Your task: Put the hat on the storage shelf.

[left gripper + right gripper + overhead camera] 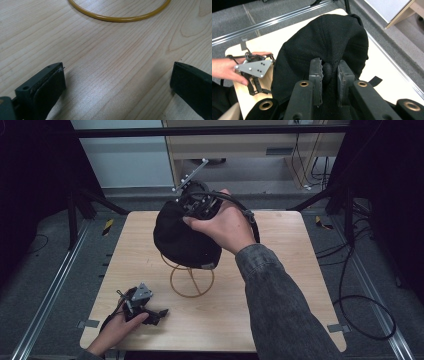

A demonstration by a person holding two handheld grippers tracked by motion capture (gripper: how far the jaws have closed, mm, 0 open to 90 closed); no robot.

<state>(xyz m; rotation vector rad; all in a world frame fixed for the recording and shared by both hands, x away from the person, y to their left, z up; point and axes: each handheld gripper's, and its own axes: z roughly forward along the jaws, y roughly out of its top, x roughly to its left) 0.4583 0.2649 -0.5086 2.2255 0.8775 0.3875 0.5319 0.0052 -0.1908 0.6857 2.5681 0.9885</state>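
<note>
A black cap (180, 237) sits over the top of a yellow wire stand (192, 281) at the middle of the wooden table (280, 285). My right gripper (192, 206) comes down on the cap's far top, and a hand wraps its body. In the right gripper view its jaws (329, 71) pinch a fold of the cap's crown (324, 37). My left gripper (156, 315) lies on the table near the front left corner, held by a hand, jaws wide apart. Between its jaws (117, 75) is bare wood, with the stand's yellow base ring (120, 18) ahead.
Metal rails (55, 285) run along the floor on both sides of the table. Black cables (360, 305) loop on the floor at the right. A light wooden cabinet (250, 145) stands behind the table. The left gripper (254, 75) lies beside the cap.
</note>
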